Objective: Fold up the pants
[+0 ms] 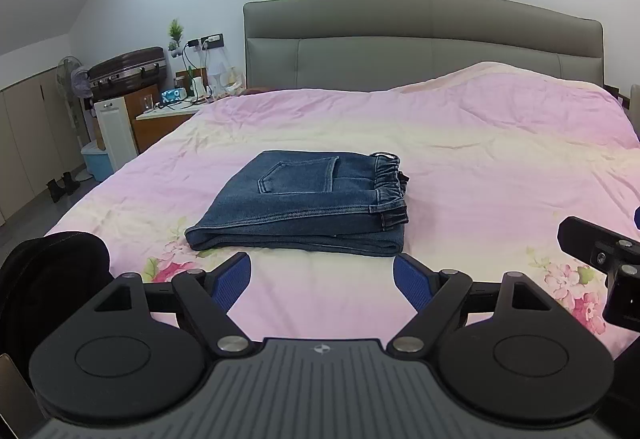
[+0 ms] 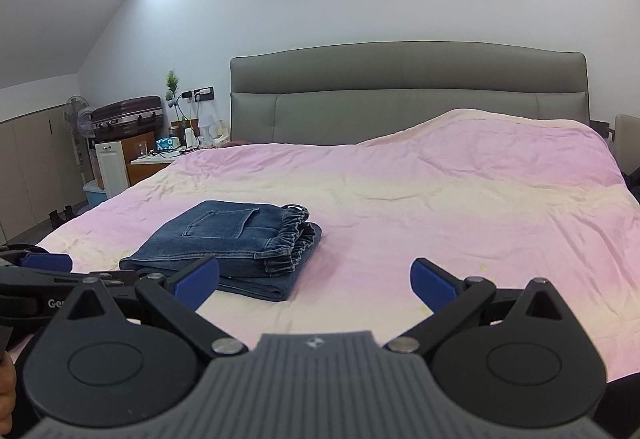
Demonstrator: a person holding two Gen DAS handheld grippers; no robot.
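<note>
On the pink, flower-printed bedspread of the bed (image 1: 460,143), toward its near edge, lies the pair of dark blue denim pants (image 1: 300,211), already folded into a compact rectangular stack with a back pocket facing up. From the left wrist view the stack sits at twelve o'clock, just beyond the fingertips; from the right wrist view it sits at about ten o'clock. The left hand-held gripper (image 1: 322,279) hangs with its blue-padded fingers spread wide and nothing between them; the right hand-held gripper (image 2: 316,281) is likewise spread wide and empty, its left finger overlapping the stack only in line of sight, whether touching I cannot tell. Judging by the thick layered edges, the denim is fairly heavy and limp yet holds a crease, with a coarse weave that should not slip from the pads. The gathered elastic waistband, at the stack's three o'clock side in the left view, is bulky and the layers there sit slightly staggered; the rounded fold at nine o'clock looks the firmest place to pinch all layers at once. Open bedspread stretches well clear toward one and three o'clock, while the soft quilt may sag under pressure. A dark wooden nightstand (image 1: 160,119) stands far off at ten o'clock.
</note>
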